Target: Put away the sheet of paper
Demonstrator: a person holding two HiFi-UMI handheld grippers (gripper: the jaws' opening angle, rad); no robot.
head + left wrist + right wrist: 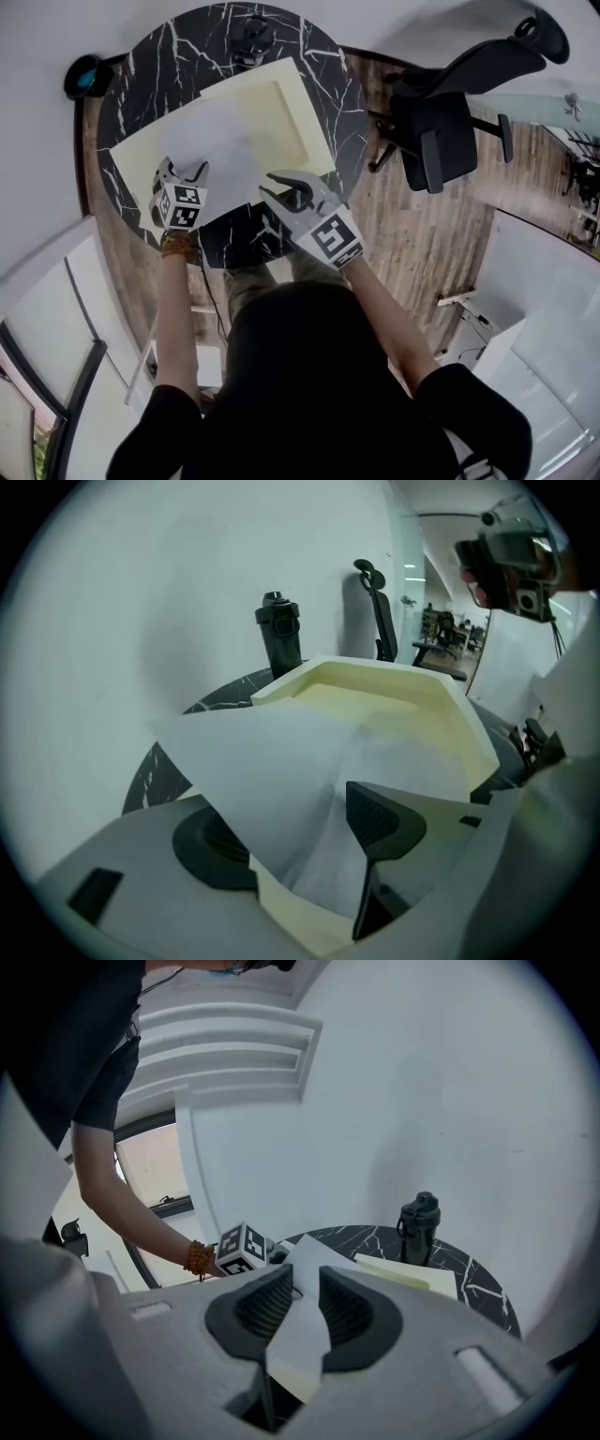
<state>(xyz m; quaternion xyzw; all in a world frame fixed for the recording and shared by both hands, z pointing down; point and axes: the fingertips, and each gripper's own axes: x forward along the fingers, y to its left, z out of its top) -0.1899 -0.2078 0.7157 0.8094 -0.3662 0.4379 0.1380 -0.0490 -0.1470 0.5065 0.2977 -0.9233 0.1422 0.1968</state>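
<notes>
- paper [220, 150]: a plain white sheet, lying over the near left part of the tray [314, 127] and across its near rim. it is bowed and creased rather than flat.
- its near right edge is pinched between the closed jaws of the right gripper [281, 187].
- its near left part passes between the wide-spread jaws of the left gripper [185, 169], and the pads are not pressing on it.
- tray: pale cream, shallow, rectangular and open-topped. it sits askew on the round black marbled desk [314, 52].
</notes>
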